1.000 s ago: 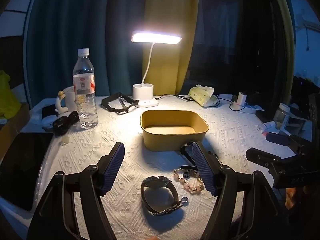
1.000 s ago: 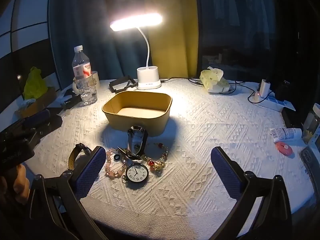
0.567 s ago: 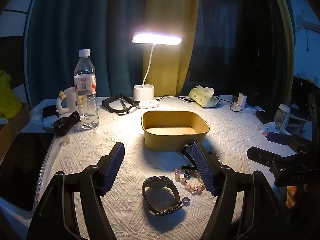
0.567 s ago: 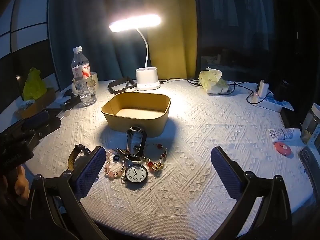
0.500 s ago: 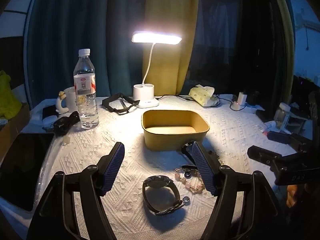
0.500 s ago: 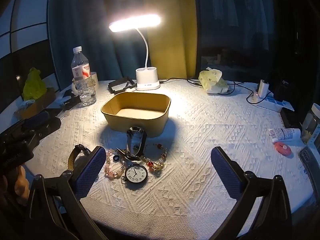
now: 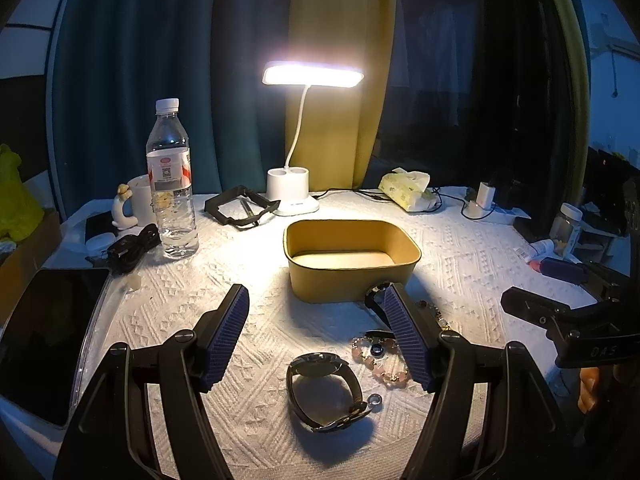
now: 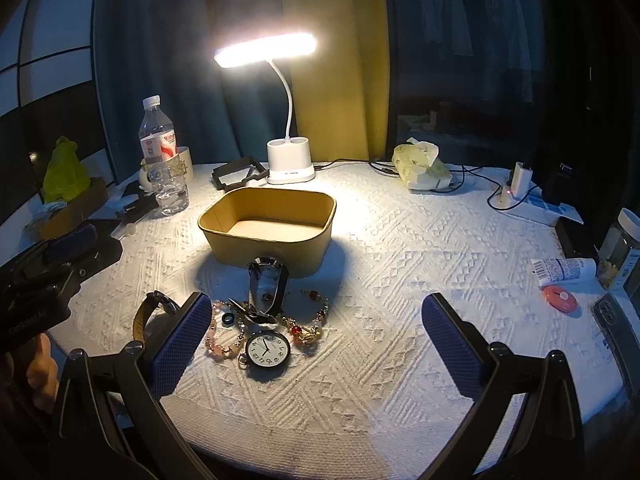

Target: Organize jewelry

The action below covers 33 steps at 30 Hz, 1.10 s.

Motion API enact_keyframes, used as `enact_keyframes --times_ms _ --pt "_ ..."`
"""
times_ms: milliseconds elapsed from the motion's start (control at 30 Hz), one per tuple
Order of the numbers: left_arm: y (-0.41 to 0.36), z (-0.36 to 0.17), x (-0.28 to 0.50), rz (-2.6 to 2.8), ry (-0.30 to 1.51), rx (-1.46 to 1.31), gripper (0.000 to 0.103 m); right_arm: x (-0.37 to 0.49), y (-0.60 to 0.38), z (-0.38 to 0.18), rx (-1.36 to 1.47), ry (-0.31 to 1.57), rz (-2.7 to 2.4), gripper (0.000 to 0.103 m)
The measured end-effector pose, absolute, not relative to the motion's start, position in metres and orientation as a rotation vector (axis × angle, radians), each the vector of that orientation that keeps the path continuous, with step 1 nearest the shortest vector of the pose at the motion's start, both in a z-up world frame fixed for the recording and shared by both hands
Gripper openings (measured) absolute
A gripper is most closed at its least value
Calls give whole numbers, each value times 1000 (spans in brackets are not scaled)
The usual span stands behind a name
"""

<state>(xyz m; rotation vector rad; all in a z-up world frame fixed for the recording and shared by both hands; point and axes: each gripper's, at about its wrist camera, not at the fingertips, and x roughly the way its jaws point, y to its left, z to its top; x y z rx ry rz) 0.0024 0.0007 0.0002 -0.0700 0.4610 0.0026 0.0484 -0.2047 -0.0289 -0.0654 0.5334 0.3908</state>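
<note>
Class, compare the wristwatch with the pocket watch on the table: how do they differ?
The wristwatch has a dark strap looped beneath its case; the pocket watch has none. The pocket watch lies flat, its white dial readable; the wristwatch's face is dark. Both are round and outside the yellow box.

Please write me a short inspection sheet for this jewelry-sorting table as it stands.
Surface: white textured cloth, lamp-lit.
Job's things: yellow box empty; pocket watch, wristwatch, bead bracelets lie in front of it.
Clutter: water bottle, mug, tissues, tube.
Grippers: left gripper and right gripper open, empty.
Cables: charger leads at the back.
Surroundings: curtains, desk lamp.
</note>
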Motion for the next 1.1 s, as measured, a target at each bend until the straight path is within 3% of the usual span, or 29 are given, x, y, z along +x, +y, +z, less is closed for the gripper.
enact_keyframes --times_ms 1100 --pt "10 -2 0 -25 456 -103 73 50 -199 -31 -70 537 395 103"
